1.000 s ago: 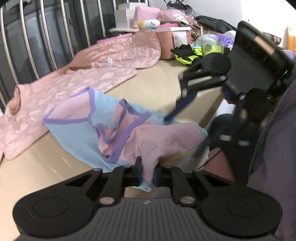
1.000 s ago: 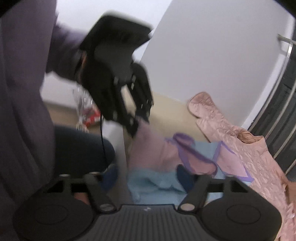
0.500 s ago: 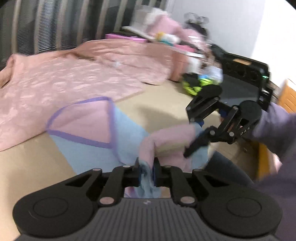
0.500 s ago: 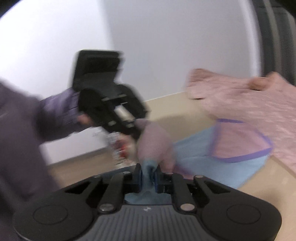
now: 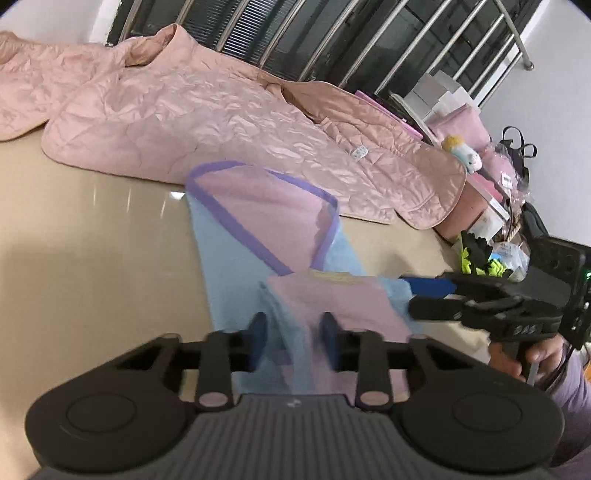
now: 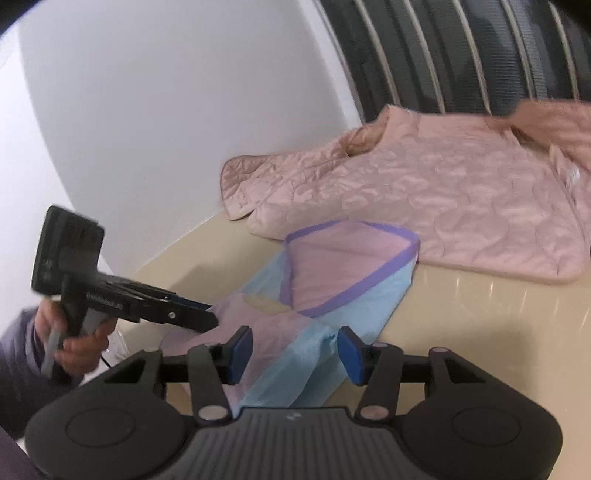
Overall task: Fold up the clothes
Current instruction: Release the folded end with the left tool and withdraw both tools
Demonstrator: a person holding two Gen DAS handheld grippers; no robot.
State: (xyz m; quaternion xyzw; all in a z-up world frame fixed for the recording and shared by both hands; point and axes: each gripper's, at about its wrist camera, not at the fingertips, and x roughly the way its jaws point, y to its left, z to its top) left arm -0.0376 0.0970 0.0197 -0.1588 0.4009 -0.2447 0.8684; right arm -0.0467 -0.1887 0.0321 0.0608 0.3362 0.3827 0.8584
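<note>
A small blue and pink garment with purple trim (image 5: pixel 258 229) lies stretched on the beige table (image 5: pixel 92 258), its near end folded over into a pink flap (image 5: pixel 332 299). It also shows in the right wrist view (image 6: pixel 343 269). My left gripper (image 5: pixel 293 341) is open, its pads either side of the garment's near edge. My right gripper (image 6: pixel 293 352) is open over the same near edge. In the left wrist view the right gripper (image 5: pixel 432 295) reaches in from the right, just above the cloth. In the right wrist view the left gripper (image 6: pixel 207 314) reaches in from the left.
A quilted pink jacket (image 5: pixel 229 110) lies spread along the far side of the table, touching the garment's far end. Boxes, bags and a yellow-black item (image 5: pixel 480 254) crowd the far right. A railing and dark window (image 5: pixel 332 33) stand behind. A white wall (image 6: pixel 166 92) lies left.
Both grippers were shut on the garment half a second ago and have opened. The bunched garment now lies flat, stretched out with its near end folded over.
</note>
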